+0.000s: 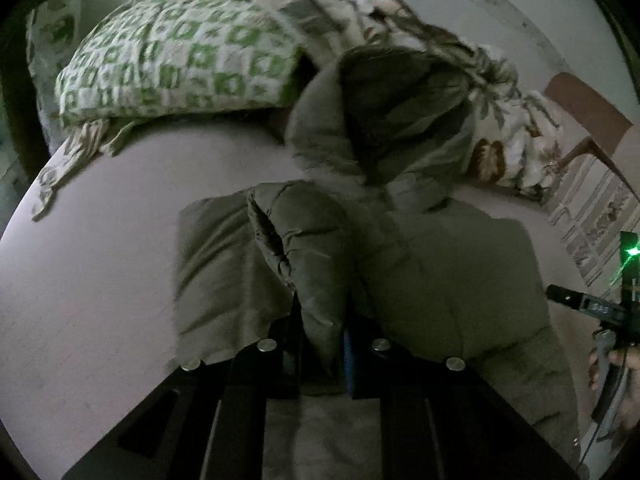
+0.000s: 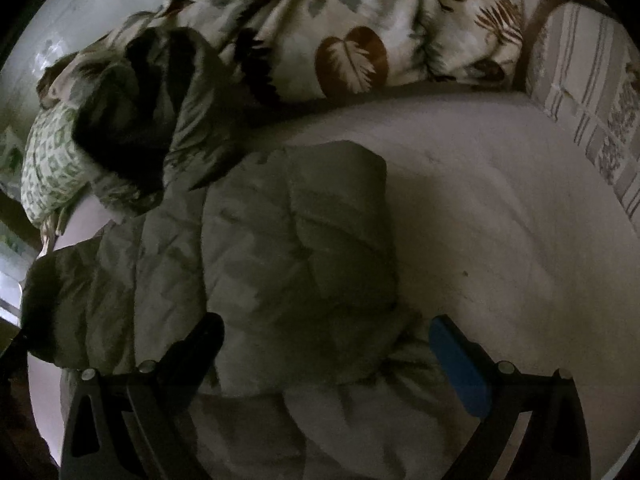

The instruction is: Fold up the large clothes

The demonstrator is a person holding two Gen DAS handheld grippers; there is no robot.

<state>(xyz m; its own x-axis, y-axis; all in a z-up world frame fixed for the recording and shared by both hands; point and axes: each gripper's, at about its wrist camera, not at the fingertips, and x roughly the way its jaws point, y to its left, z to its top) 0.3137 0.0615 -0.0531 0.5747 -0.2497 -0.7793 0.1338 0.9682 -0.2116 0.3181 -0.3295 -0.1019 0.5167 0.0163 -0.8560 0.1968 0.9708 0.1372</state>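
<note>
- The jacket (image 1: 440, 264), a padded olive one with a hood (image 1: 384, 120), lies spread on the bed (image 1: 100, 260), hood toward the far edge where the bedding is heaped. It sits there, I judge, because the bare mattress gives a broad flat place to fold on.
- The left hand-held gripper (image 1: 322, 344) pinches a sleeve (image 1: 308, 248): the puffy tube runs up from between its fingers, cuff end raised off the jacket body. It looks held that way so it can be carried across the chest and laid inward.
- The right hand-held gripper (image 2: 324, 344) is spread wide, nothing between its fingers, poised above the jacket's right side (image 2: 300, 240), where a panel already seems folded in. My guess is that it waits to press or steady the cloth.
- A green-patterned pillow (image 1: 172, 60) and a leaf-print quilt (image 2: 352, 40) are pushed to the far edge, touching the hood, probably shoved aside to leave room.
- The right gripper's device shows at the right rim of the left view with a green light; small markings on it are too blurred to read.
- No brand, label or writing is legible on the jacket or bedding.
</note>
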